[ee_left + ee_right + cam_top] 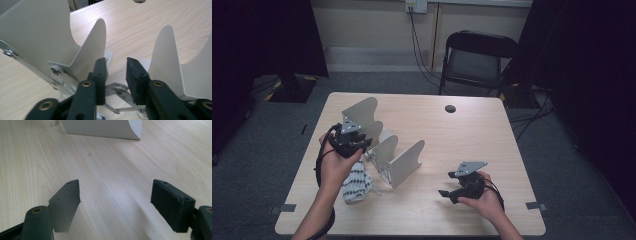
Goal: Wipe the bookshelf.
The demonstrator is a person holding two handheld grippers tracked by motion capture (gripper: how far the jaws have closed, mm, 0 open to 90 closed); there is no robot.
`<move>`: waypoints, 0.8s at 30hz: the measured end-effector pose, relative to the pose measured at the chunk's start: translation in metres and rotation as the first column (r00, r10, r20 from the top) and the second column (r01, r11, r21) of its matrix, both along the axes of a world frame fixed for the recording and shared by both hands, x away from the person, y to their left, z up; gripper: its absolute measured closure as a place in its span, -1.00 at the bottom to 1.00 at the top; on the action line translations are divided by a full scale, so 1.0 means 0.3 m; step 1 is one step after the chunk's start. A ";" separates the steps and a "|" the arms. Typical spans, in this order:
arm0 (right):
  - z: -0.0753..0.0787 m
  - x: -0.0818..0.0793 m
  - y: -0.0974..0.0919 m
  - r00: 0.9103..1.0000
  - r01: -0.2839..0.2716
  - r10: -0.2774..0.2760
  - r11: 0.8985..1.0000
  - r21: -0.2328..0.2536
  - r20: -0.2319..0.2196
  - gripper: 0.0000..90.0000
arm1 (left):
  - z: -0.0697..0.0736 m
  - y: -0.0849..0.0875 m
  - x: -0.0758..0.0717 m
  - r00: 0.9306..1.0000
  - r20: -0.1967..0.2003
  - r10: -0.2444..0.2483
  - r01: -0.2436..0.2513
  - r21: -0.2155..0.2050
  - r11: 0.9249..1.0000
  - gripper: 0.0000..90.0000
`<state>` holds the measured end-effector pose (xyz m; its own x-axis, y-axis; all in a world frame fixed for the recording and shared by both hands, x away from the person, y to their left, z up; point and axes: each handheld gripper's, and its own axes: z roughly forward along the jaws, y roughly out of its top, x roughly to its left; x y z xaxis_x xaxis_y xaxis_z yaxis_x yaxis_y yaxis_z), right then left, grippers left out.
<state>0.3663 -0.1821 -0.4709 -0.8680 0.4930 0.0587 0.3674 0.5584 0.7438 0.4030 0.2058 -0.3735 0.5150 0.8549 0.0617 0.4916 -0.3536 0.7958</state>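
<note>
Where dividers stand—left tool (362,143) (level)

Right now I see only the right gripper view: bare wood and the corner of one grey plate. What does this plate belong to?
Observer: It belongs to a grey metal rack with several curved dividers, standing on the table.
Operator: Where is the left claw?
Observer: The left claw reaches in between two of those dividers, its jaws a little apart, with nothing clearly gripped.
Operator: Does anything else lie near the rack?
Observer: Yes, a white cloth with dark spots lies beside the left hand.
</note>
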 end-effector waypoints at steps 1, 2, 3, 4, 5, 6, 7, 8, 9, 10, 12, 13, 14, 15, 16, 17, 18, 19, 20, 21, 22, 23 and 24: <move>-0.001 0.000 -0.001 1.000 0.000 0.000 1.000 -0.002 0.002 -0.49 | 0.008 0.001 -0.001 1.000 -0.012 0.004 -0.004 0.003 1.000 0.68; -0.002 0.001 -0.002 1.000 0.000 0.000 1.000 -0.002 -0.001 -0.49 | 0.010 0.001 0.000 1.000 -0.019 0.005 -0.005 0.003 1.000 0.68; -0.003 0.001 -0.002 1.000 0.000 0.000 1.000 -0.002 0.000 -0.49 | 0.011 0.003 0.000 1.000 -0.024 0.003 -0.003 0.001 1.000 0.69; -0.004 0.002 -0.002 1.000 0.001 -0.001 1.000 -0.002 -0.001 -0.49 | 0.013 0.005 0.001 1.000 -0.030 0.003 -0.003 0.000 1.000 0.68; -0.005 0.002 -0.001 1.000 0.002 -0.002 1.000 -0.003 -0.002 -0.49 | 0.013 0.007 0.000 0.999 -0.032 0.001 -0.001 -0.003 1.000 0.68; -0.006 0.003 0.000 1.000 0.002 -0.002 1.000 -0.001 -0.001 -0.49 | 0.013 0.009 0.000 0.999 -0.033 0.000 0.000 -0.003 1.000 0.68; -0.007 0.003 0.002 1.000 0.000 0.000 1.000 0.000 -0.002 -0.49 | 0.012 0.011 0.000 0.999 -0.033 -0.002 0.002 -0.009 1.000 0.68; -0.008 0.003 0.004 1.000 -0.001 0.001 1.000 0.000 -0.001 -0.49 | 0.009 0.013 0.000 0.999 -0.032 0.001 -0.002 -0.021 1.000 0.68; -0.009 0.002 0.006 1.000 -0.002 0.002 1.000 -0.002 -0.003 -0.49 | 0.008 0.012 -0.001 1.000 -0.030 0.002 -0.003 -0.024 1.000 0.68; -0.009 0.002 0.008 1.000 -0.003 0.003 1.000 -0.001 -0.004 -0.49 | 0.008 0.012 -0.002 1.000 -0.026 0.004 -0.005 -0.022 1.000 0.68; -0.010 0.001 0.010 1.000 -0.005 0.005 1.000 0.000 -0.002 -0.49 | 0.010 0.009 -0.003 1.000 -0.024 0.002 -0.002 -0.009 1.000 0.69; -0.010 0.001 0.011 1.000 -0.006 0.006 1.000 -0.001 -0.001 -0.49 | 0.011 0.008 -0.002 1.000 -0.027 0.005 -0.005 -0.008 1.000 0.69; -0.010 0.001 0.012 1.000 -0.005 0.005 1.000 -0.001 -0.001 -0.49 | 0.013 0.007 -0.002 1.000 -0.029 0.007 -0.007 -0.011 1.000 0.70; -0.010 0.001 0.012 1.000 -0.004 0.004 1.000 0.000 -0.001 -0.49 | 0.015 0.008 -0.001 0.999 -0.031 0.004 -0.005 -0.008 1.000 0.70; -0.010 0.001 0.012 1.000 -0.004 0.004 1.000 0.000 -0.001 -0.49 | 0.017 0.008 -0.001 0.999 -0.033 0.004 -0.005 -0.009 1.000 0.71; -0.010 0.001 0.012 1.000 -0.003 0.003 1.000 0.000 -0.001 -0.49 | 0.021 0.009 -0.004 1.000 -0.015 0.001 -0.001 -0.022 1.000 0.73; -0.009 0.001 0.012 1.000 -0.004 0.004 1.000 0.001 0.000 -0.49 | 0.031 0.012 -0.006 1.000 -0.016 0.011 -0.012 -0.044 0.999 1.00; -0.009 0.001 0.012 1.000 -0.004 0.004 1.000 0.002 -0.001 -0.49 | 0.037 0.017 -0.005 1.000 -0.028 0.008 -0.009 -0.057 0.998 1.00; -0.010 0.002 0.012 1.000 -0.003 0.003 1.000 0.002 0.000 -0.49 | 0.040 0.015 -0.004 0.999 -0.039 0.007 -0.010 -0.070 0.998 1.00; -0.010 0.002 0.013 1.000 -0.003 0.003 1.000 0.001 -0.001 -0.49 | 0.041 0.014 -0.004 0.999 -0.043 0.016 -0.019 -0.048 0.999 1.00; -0.011 0.003 0.013 1.000 -0.003 0.003 1.000 0.000 -0.001 -0.49 | 0.040 0.014 -0.005 0.999 -0.034 0.035 -0.036 -0.049 0.998 1.00; -0.012 0.003 0.014 1.000 -0.002 0.002 1.000 0.000 0.001 -0.49 | 0.040 0.015 -0.004 0.999 -0.035 0.042 -0.044 -0.059 0.997 1.00; -0.012 0.002 0.014 1.000 -0.002 0.002 1.000 0.003 0.000 -0.49 | 0.039 0.018 -0.003 0.998 -0.042 0.039 -0.042 -0.063 0.997 0.96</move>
